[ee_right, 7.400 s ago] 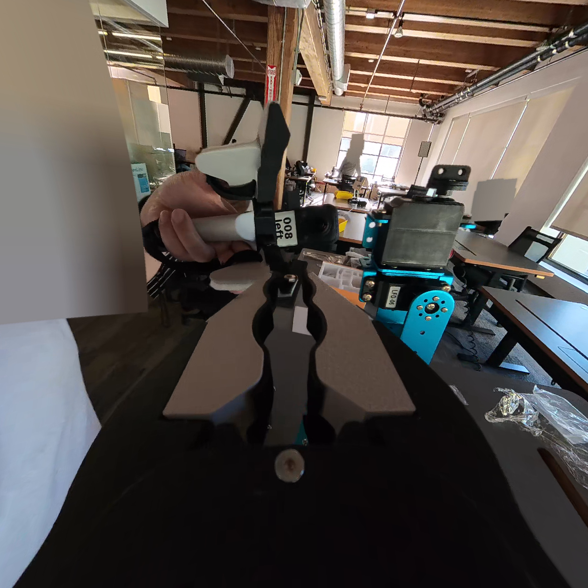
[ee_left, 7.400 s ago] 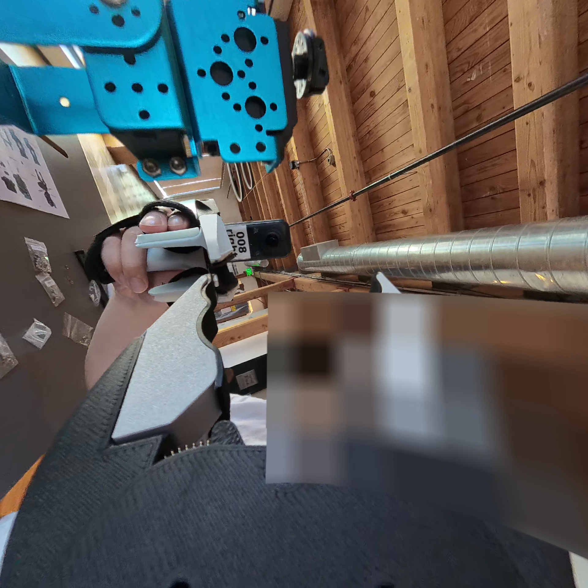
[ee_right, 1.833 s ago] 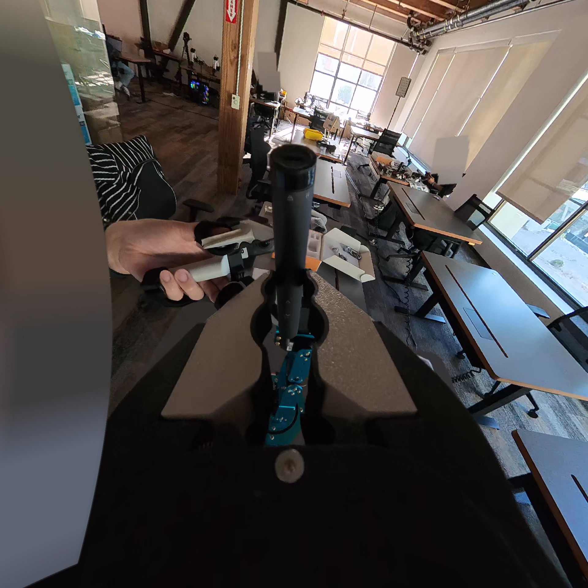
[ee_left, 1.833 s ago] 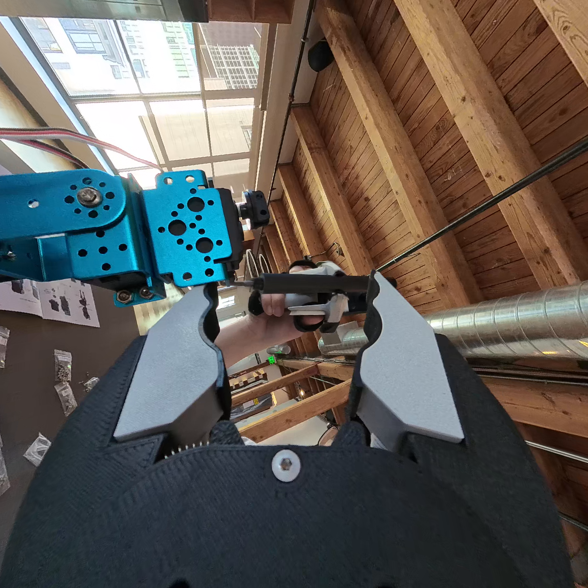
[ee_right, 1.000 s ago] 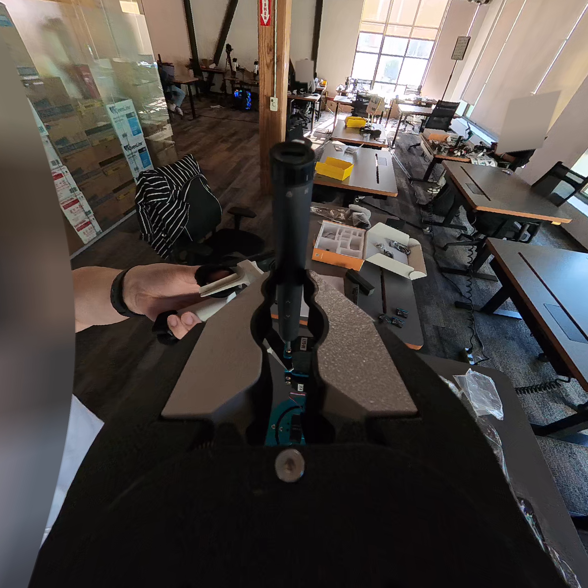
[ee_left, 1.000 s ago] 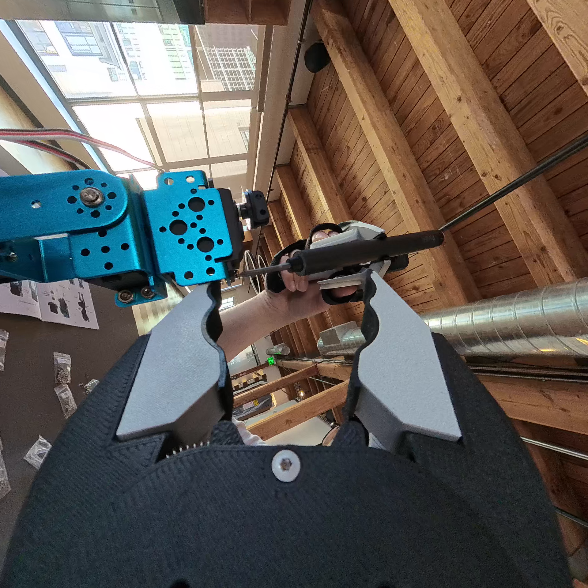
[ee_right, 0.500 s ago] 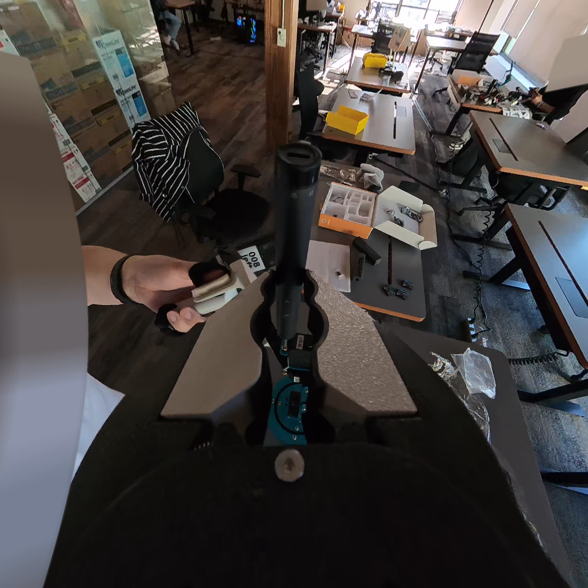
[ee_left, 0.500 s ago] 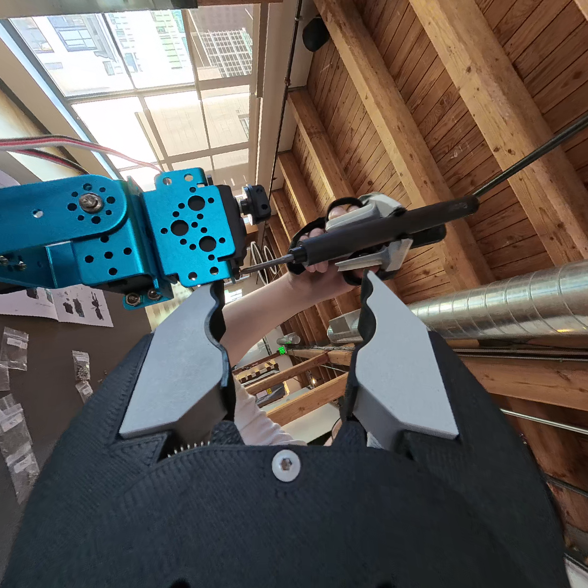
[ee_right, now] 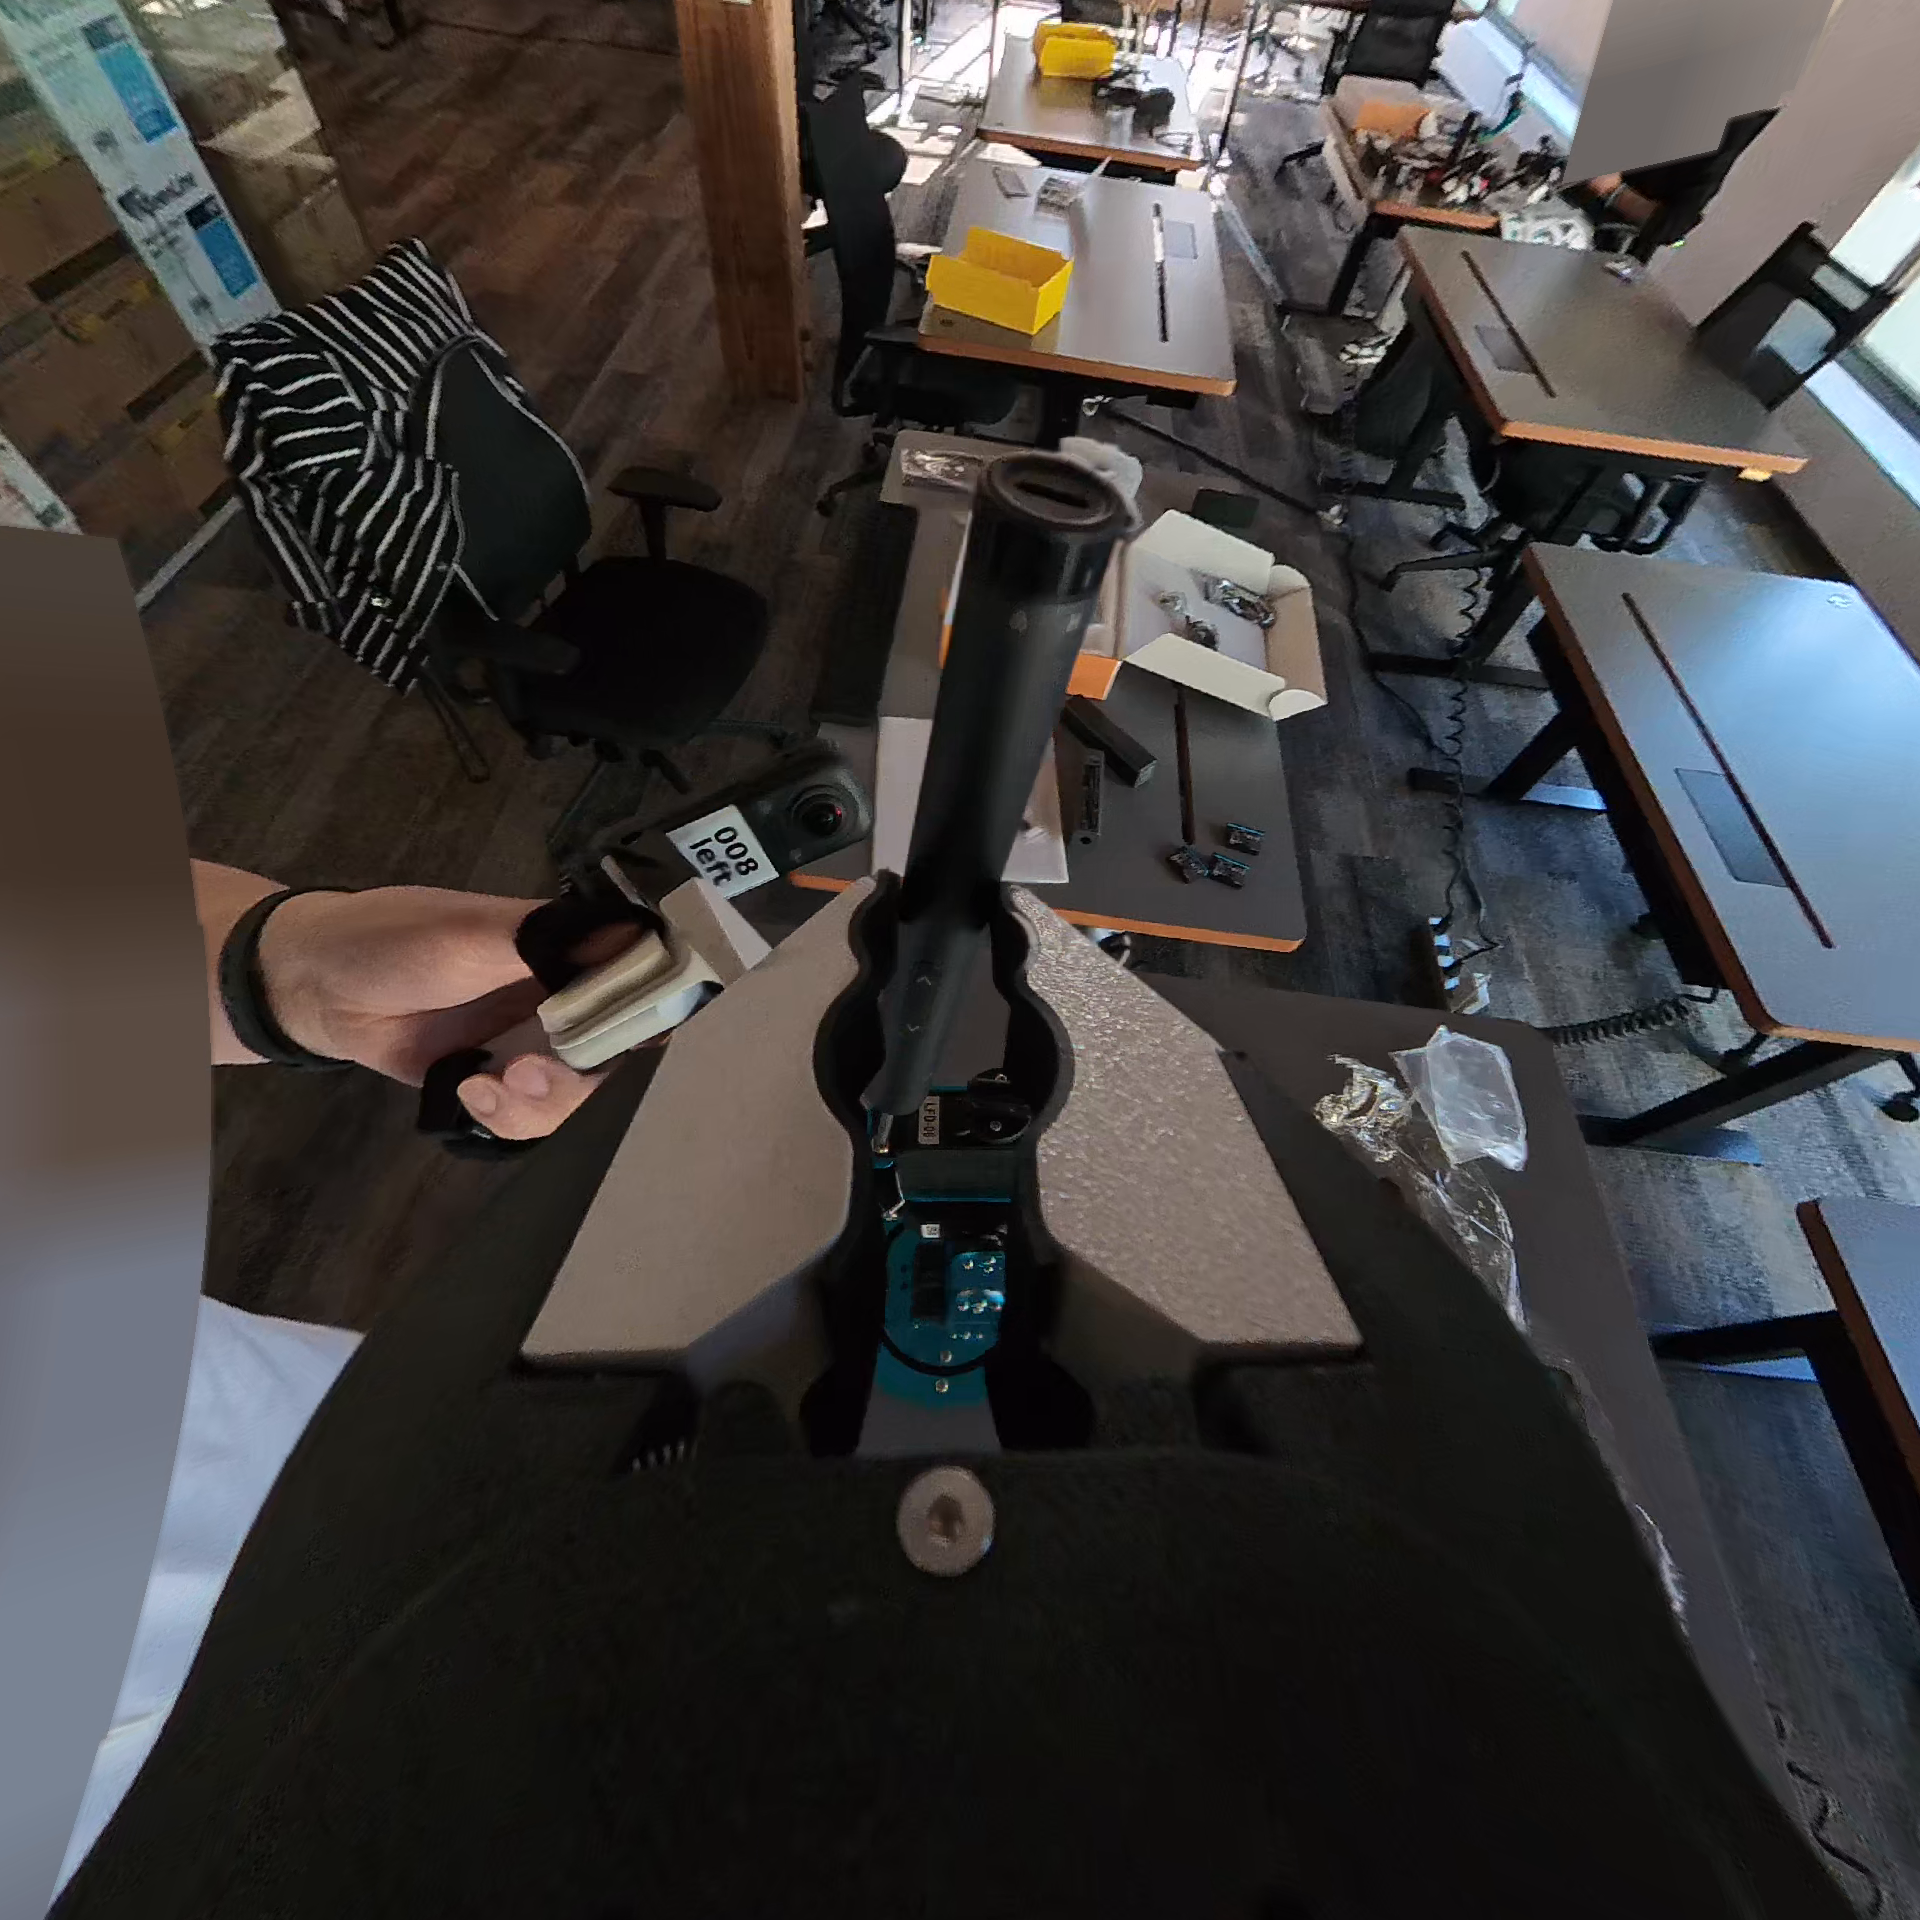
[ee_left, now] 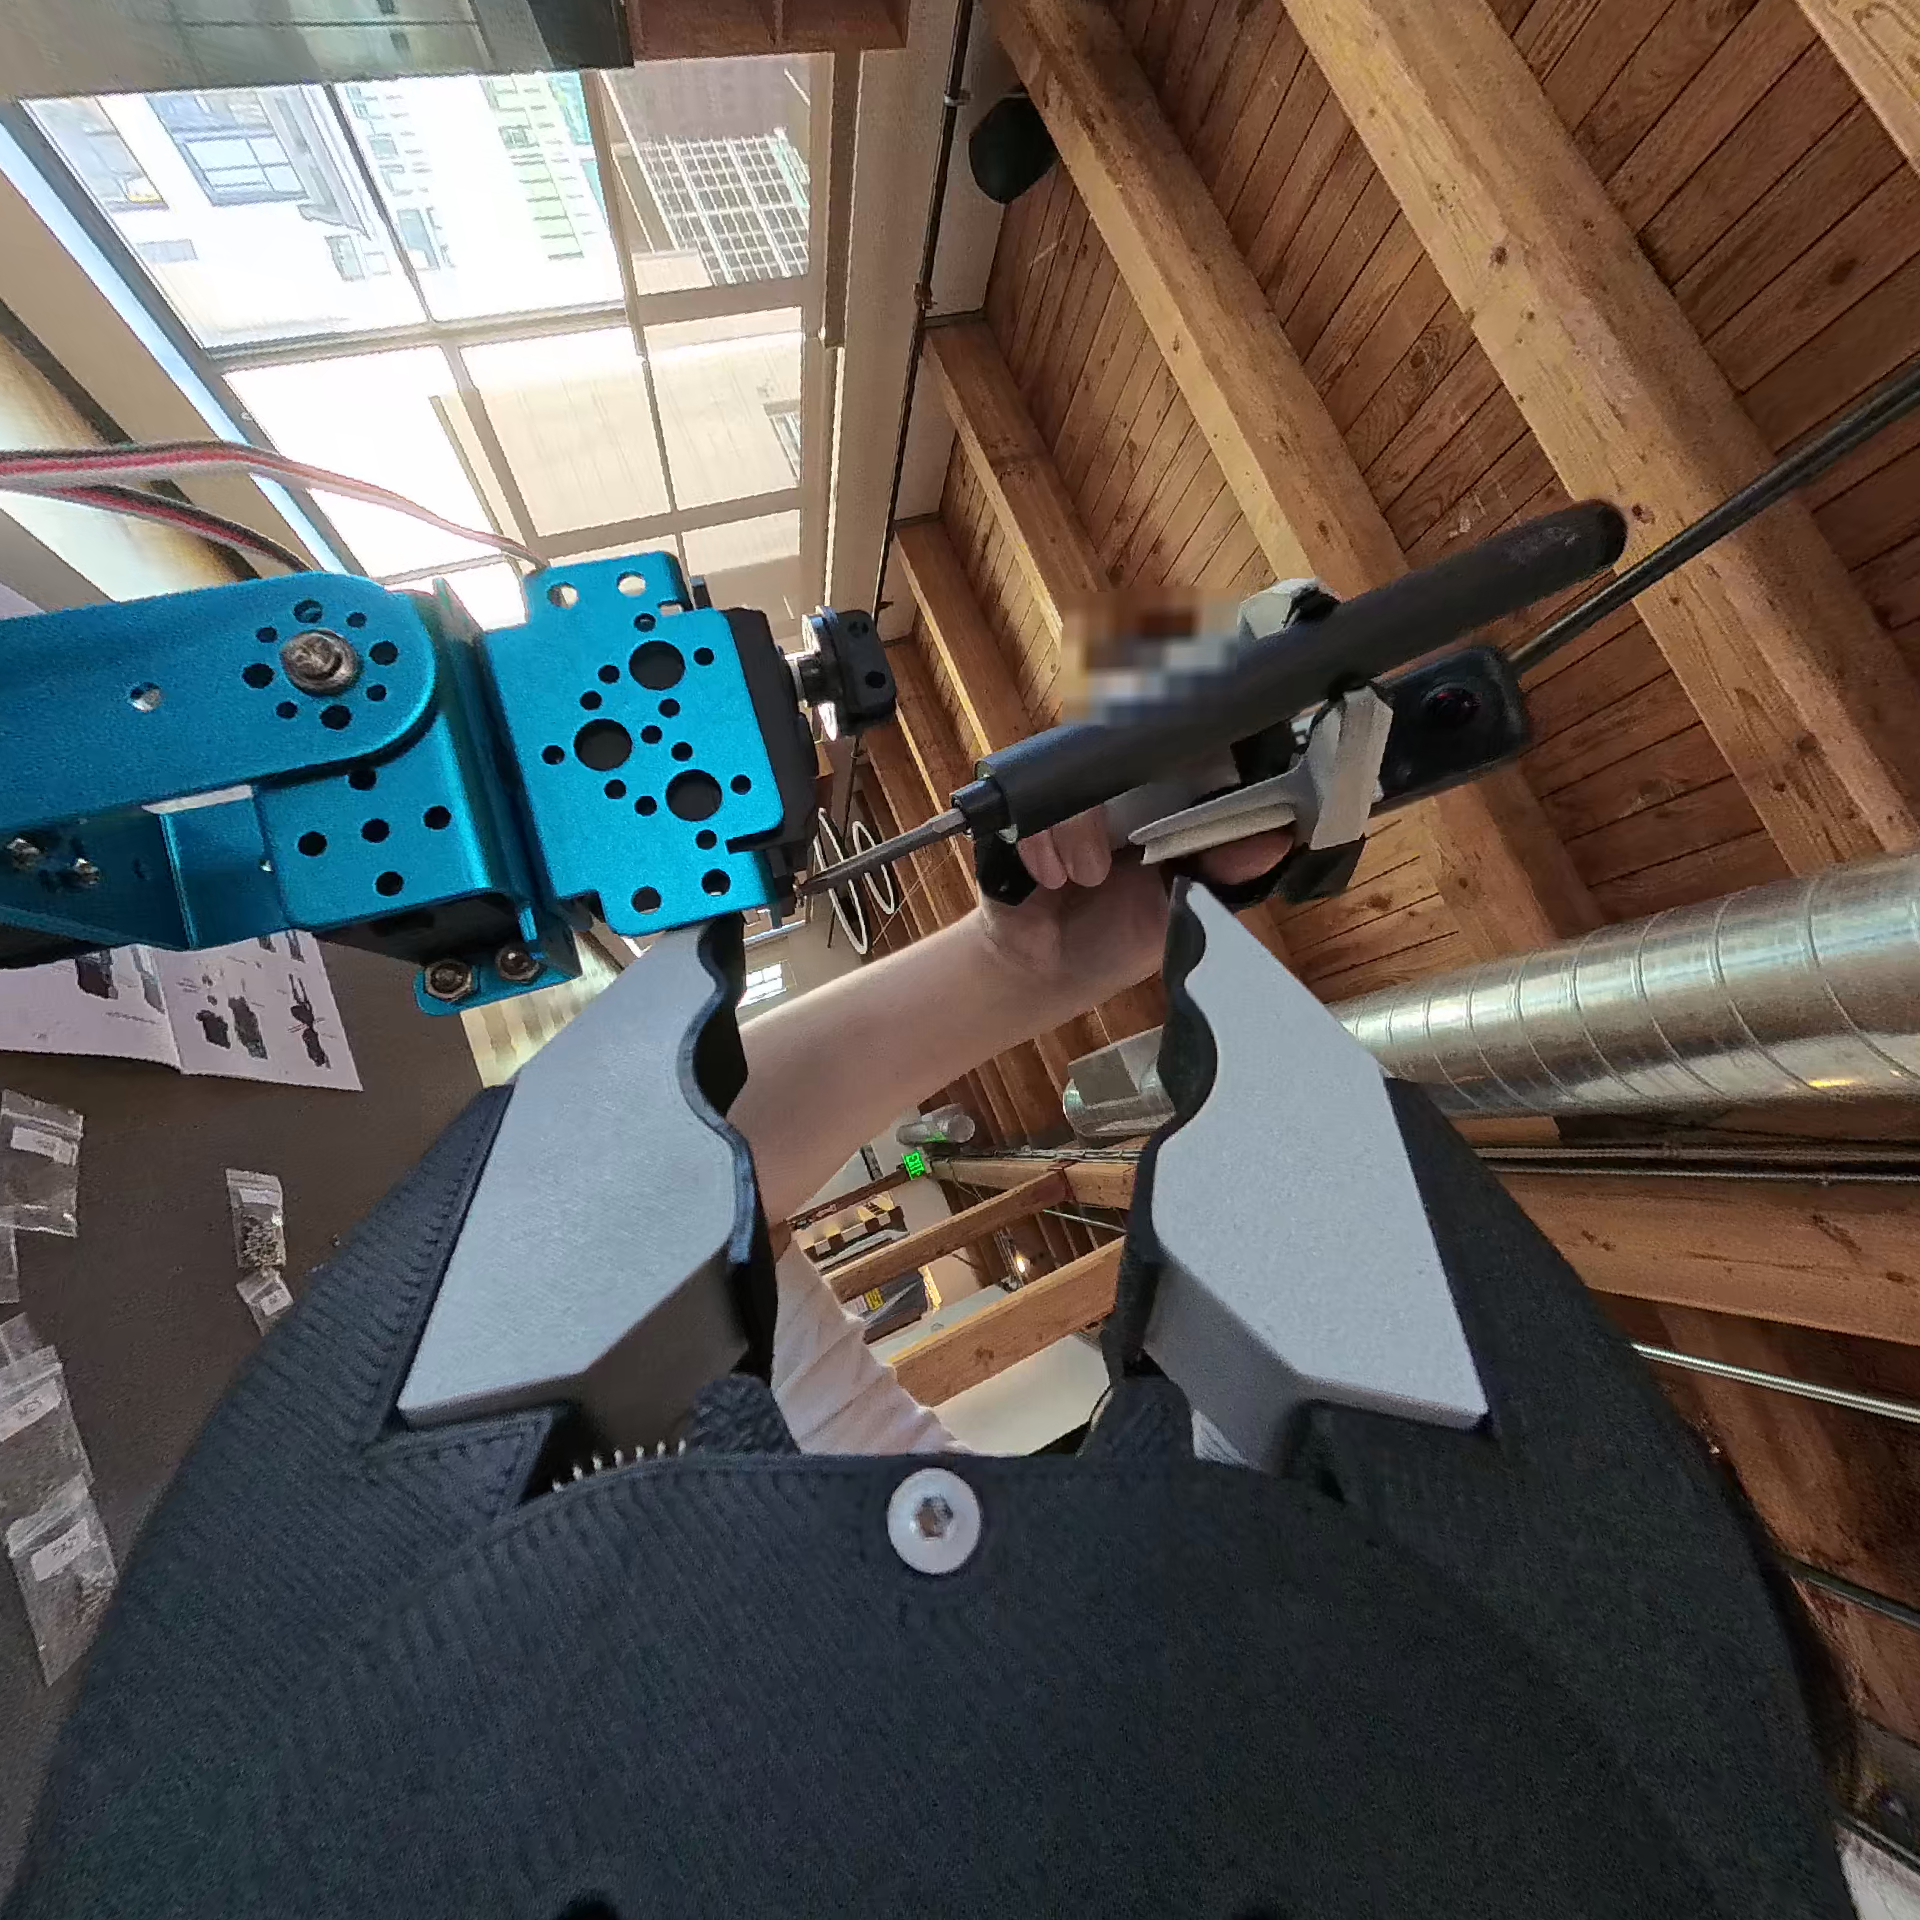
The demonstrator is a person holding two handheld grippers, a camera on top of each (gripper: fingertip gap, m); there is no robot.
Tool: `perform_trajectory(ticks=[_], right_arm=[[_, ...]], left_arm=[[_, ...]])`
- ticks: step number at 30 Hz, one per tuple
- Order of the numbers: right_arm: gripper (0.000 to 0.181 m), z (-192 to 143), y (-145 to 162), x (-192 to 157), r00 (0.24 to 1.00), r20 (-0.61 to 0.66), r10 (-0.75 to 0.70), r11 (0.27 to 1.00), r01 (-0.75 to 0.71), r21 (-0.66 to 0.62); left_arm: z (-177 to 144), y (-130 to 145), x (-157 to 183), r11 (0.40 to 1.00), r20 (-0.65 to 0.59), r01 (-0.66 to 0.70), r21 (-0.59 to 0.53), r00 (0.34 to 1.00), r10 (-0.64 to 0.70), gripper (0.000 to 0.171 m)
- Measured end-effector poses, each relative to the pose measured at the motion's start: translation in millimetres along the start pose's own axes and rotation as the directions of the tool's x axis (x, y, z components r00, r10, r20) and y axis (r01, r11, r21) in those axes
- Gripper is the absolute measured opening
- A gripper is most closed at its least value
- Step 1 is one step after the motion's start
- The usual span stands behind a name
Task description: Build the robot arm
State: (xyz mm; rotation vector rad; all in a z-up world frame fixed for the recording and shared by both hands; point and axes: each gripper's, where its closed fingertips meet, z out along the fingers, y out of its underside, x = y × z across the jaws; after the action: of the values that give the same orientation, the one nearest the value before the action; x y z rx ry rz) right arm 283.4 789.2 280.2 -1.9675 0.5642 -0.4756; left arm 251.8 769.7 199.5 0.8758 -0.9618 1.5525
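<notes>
A blue metal servo bracket assembly (ee_left: 416, 769) with red and white wires sits at the upper left of the left wrist view. My left gripper (ee_left: 951, 925) is open and holds nothing. Its left fingertip (ee_left: 717, 935) is right under the bracket's lower right corner. My right gripper (ee_right: 945, 904) is shut on a black electric screwdriver (ee_right: 977, 779), handle end pointing away. In the left wrist view the screwdriver (ee_left: 1247, 686) slants down to the left, its bit tip against the bracket's right edge. The blue assembly (ee_right: 940, 1278) shows below, between the right fingers. The left gripper (ee_right: 623, 987) is at the left.
Small plastic bags of parts (ee_left: 42, 1153) and an instruction sheet (ee_left: 208, 1013) lie on the dark table. More crumpled bags (ee_right: 1444, 1101) lie at the right. Beyond are desks, an open cardboard box (ee_right: 1216, 623) and a chair with a striped garment (ee_right: 343, 436). A metal duct (ee_left: 1662, 997) runs overhead.
The screwdriver has tilted more steeply, its handle end rising to the right, while its tip stays at the bracket's edge. The right wrist view now looks further down. The left gripper stays open.
</notes>
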Motion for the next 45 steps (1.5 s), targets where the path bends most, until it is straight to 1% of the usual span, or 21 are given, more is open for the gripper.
perform_trajectory(ticks=[6, 8, 11, 16, 18, 22, 25, 28, 33, 39, 45], right_arm=[[0.018, -4, 0, -4, 0.986, -0.159, -0.054, 0.997, 0.061, 0.037], [0.017, -4, -1, -8, 0.982, -0.175, -0.068, 0.995, 0.080, 0.064], [0.016, -2, -4, -15, 0.985, -0.149, -0.086, 0.986, 0.106, 0.132], [0.016, -3, -4, -13, 0.986, -0.160, -0.040, 0.971, 0.076, 0.226], [0.016, -6, -3, -12, 0.981, -0.192, -0.028, 0.967, 0.075, 0.242], [0.018, -12, 0, -8, 0.954, -0.300, -0.002, 0.961, 0.085, 0.263], [0.017, -15, 2, -7, 0.925, -0.380, 0.012, 0.963, 0.091, 0.253], [0.017, -13, 1, -9, 0.907, -0.420, 0.031, 0.963, 0.085, 0.254], [0.018, -8, -1, -8, 0.856, -0.516, 0.044, 0.976, 0.074, 0.207], [0.017, -5, -2, -9, 0.813, -0.579, 0.064, 0.982, 0.053, 0.183], [0.018, -5, -2, -2, 0.772, -0.629, 0.087, 0.988, 0.014, 0.153]], left_arm=[[0, 0, 0, 1.000, -0.001, 0.004, 0.000, 1.000, -0.004, 0.081], [0, 0, 0, 1.000, -0.003, 0.006, -0.001, 1.000, -0.006, 0.081], [0, -1, 0, 1.000, -0.002, 0.006, 0.002, 1.000, -0.006, 0.081], [1, 0, 0, 1.000, 0.006, -0.003, -0.005, 1.000, 0.003, 0.080], [0, 1, 0, 1.000, 0.006, -0.010, -0.001, 1.000, 0.010, 0.080], [1, 1, 0, 1.000, 0.004, -0.020, 0.005, 1.000, 0.020, 0.081], [1, 1, 1, 1.000, -0.001, -0.020, -0.008, 1.000, 0.020, 0.084], [1, 2, 1, 1.000, -0.006, -0.022, -0.022, 1.000, 0.022, 0.084], [-1, 2, 2, 0.997, -0.005, -0.047, -0.063, 0.999, 0.047, 0.084], [-5, -1, 2, 0.994, -0.011, -0.062, -0.089, 0.998, 0.061, 0.082], [-5, -4, 0, 0.996, -0.029, -0.051, -0.070, 0.998, 0.049, 0.076]])
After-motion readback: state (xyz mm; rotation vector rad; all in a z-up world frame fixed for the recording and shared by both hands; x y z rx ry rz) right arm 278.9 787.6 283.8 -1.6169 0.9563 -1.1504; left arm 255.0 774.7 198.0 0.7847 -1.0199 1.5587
